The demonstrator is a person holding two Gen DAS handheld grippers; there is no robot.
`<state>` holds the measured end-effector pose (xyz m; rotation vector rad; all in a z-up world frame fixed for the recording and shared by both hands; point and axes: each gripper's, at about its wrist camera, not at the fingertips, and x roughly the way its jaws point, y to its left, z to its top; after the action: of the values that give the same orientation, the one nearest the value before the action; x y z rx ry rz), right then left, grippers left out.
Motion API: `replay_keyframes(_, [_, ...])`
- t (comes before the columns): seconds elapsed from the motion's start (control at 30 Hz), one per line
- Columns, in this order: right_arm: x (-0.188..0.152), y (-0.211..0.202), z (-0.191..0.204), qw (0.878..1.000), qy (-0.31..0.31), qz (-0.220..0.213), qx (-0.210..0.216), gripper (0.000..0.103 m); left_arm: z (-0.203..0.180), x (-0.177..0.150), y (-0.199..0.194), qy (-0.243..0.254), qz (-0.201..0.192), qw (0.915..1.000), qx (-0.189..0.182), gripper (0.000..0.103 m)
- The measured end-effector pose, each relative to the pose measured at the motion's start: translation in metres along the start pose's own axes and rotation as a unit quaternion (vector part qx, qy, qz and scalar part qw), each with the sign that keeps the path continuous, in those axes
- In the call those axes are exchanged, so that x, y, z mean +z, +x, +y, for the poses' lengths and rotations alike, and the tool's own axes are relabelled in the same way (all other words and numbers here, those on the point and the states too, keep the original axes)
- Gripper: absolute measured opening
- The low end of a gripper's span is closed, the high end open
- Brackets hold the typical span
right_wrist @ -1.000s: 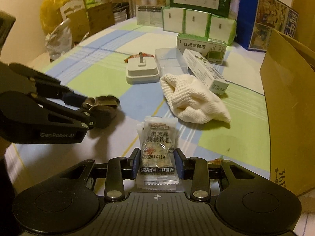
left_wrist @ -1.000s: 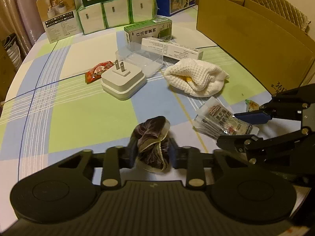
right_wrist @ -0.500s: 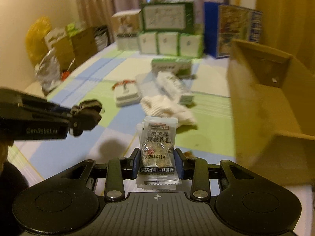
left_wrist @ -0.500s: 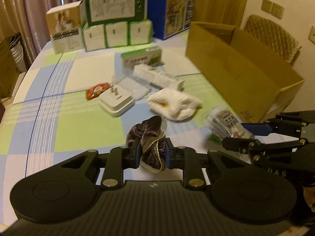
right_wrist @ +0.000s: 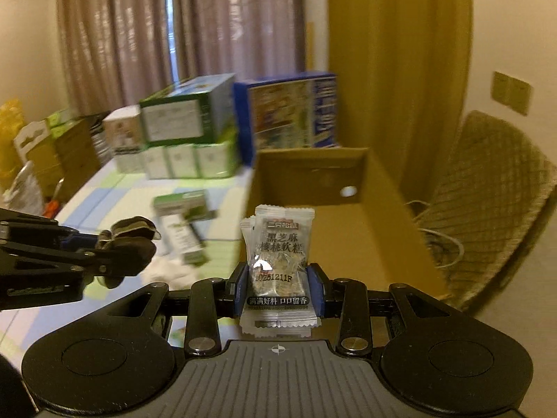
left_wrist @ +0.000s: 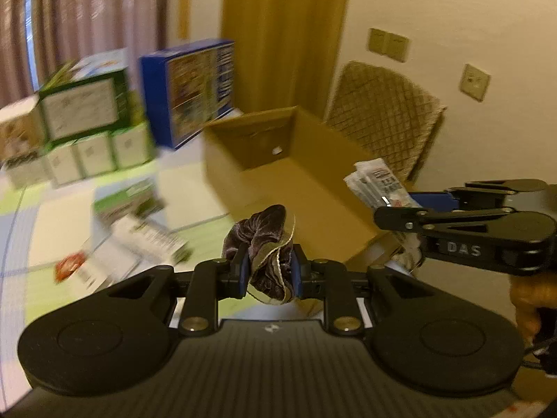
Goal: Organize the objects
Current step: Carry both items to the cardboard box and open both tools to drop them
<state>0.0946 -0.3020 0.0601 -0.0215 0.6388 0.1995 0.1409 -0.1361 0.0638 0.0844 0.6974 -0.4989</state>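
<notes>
Both grippers rose toward the box (left_wrist: 306, 188) (left (left_wrist: 269, 271) clamps scrunchie (left_wrist: 264, 240), right (right_wrist: 278, 280) snack packets (right_wrist: 278, 244)).

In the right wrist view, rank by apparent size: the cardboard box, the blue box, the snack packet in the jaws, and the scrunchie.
1. cardboard box
2. blue box
3. snack packet, though it sits nearest the camera, so it looks bigger than it is
4. scrunchie, partly hidden by the other gripper
</notes>
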Motion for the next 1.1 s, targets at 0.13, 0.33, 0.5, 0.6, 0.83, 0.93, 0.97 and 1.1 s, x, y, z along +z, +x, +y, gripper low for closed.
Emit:
replay_keyframes(0.13, [0.007,0.006,-0.035,1.000,0.018,0.003,-0.010,0.033,-0.026,0.021,0.022,0.017,-0.004,0.9998,-0.013,0.020])
replay_keyframes(0.33, [0.011,0.025,-0.070,0.999,0.042,0.016,-0.016,0.033,-0.047,0.038,0.065,0.032,0.015,0.9993,-0.014,0.020])
replay_keyframes(0.5, [0.010,0.037,-0.092,0.998,0.057,0.019,-0.021,0.033,-0.056,0.043,0.092,0.039,0.025,0.9988,-0.018,0.025])
replay_keyframes(0.6, [0.009,0.042,-0.100,0.997,0.066,0.022,-0.023,0.033,-0.055,0.047,0.105,0.032,0.032,0.9988,-0.017,0.034])
replay_keyframes(0.83, [0.005,0.051,-0.105,0.997,0.076,0.030,-0.017,0.033,-0.036,0.050,0.086,0.010,0.007,0.9999,-0.001,0.039])
replay_keyframes(0.93, [0.004,0.055,-0.103,0.996,0.079,0.033,-0.012,0.033,-0.026,0.045,0.074,0.000,0.004,0.9999,0.011,0.040])
replay_keyframes(0.97, [0.004,0.056,-0.102,0.996,0.079,0.034,-0.011,0.033,-0.022,0.042,0.070,-0.005,0.004,0.9999,0.014,0.041])
replay_keyframes(1.1, [0.009,0.063,-0.095,0.997,0.074,0.033,-0.004,0.034,-0.009,0.033,0.059,-0.030,0.003,0.9993,0.021,0.043])
